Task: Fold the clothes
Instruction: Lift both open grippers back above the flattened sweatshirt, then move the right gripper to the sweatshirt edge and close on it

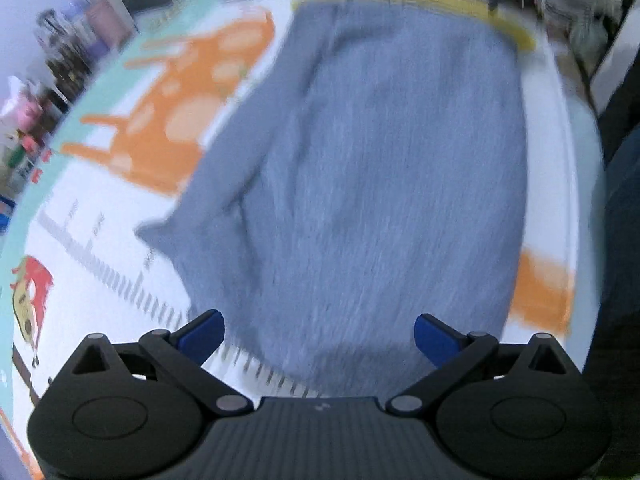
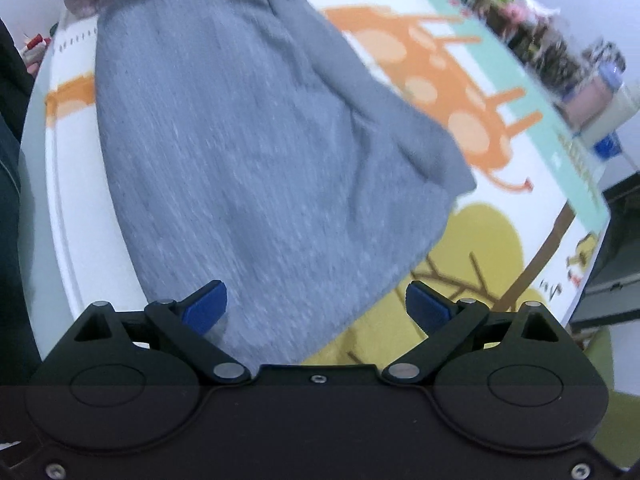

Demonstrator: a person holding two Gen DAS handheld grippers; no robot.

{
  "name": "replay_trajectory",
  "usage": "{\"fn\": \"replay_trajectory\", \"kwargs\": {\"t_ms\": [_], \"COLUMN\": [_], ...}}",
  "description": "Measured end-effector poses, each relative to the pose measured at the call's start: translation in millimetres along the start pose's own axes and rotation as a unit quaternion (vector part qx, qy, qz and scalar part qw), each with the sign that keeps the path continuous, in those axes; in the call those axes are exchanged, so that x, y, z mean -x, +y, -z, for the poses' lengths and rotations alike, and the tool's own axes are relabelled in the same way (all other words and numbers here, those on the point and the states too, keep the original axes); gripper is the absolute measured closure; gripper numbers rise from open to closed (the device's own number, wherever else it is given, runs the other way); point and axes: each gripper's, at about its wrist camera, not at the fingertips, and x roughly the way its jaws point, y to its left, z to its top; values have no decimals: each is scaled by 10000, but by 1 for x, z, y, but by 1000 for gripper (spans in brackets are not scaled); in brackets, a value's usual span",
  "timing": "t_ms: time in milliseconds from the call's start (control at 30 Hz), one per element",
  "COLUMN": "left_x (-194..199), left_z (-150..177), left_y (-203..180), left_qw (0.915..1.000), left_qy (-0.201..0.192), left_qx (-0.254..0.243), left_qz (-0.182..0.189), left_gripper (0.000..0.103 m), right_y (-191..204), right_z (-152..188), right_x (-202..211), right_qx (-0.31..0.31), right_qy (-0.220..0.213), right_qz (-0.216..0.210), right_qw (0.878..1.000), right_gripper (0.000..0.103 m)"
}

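The soft, floppy gray shirt (image 1: 360, 160) is lying mid-frame on the picture mat (image 1: 120, 260), both hand-held grippers (image 1: 319, 334) (image 2: 316, 306) are gaping apart, so its thin edge looks best for pinching.

You are getting bright, even, soft light in both views, with little shadow. Motion blur is smearing the left wrist view heavily, streaking the grey garment (image 1: 380, 168) and the printed mat (image 1: 120, 208). Fisheye distortion is bending the edges, and the corners are going dark.
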Motion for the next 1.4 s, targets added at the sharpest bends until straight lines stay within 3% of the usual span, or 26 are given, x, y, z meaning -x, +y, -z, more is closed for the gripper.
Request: {"fn": "replay_trajectory", "kwargs": {"t_ms": [100,333,600,733,933,1167,1400], "left_x": [24,54,39,19,-5,-14,-21], "left_z": [-13,-56,-72,-67,-50,-31,-23], "left_y": [-10,-52,-94,-104,-113,-122,-142], "left_qw": [9978,9865,9768,9678,9364,8931,8669], "left_qy": [-632,-1533,-1785,-1696,-1522,-1404,-1085], "left_qx": [185,571,1101,1672,2974,4061,4588], "left_qz": [-39,-39,-428,-810,-1071,-1335,-1621], "left_gripper": [0,0,0,0,0,0,0], "right_y": [11,36,72,91,109,119,126], "right_z": [-12,-44,-73,-80,-71,-51,-36], "right_x": [15,44,51,42,21,-1,-9], "right_qx": [33,-330,-674,-1322,-2490,-3985,-4682], "right_qy": [-351,-1216,-1708,-1686,-1565,-1317,-1010], "right_qz": [103,567,669,883,1131,987,1078], "right_qw": [9993,9904,9807,9728,9491,9023,8712], "right_gripper": [7,6,6,6,6,5,5]}}
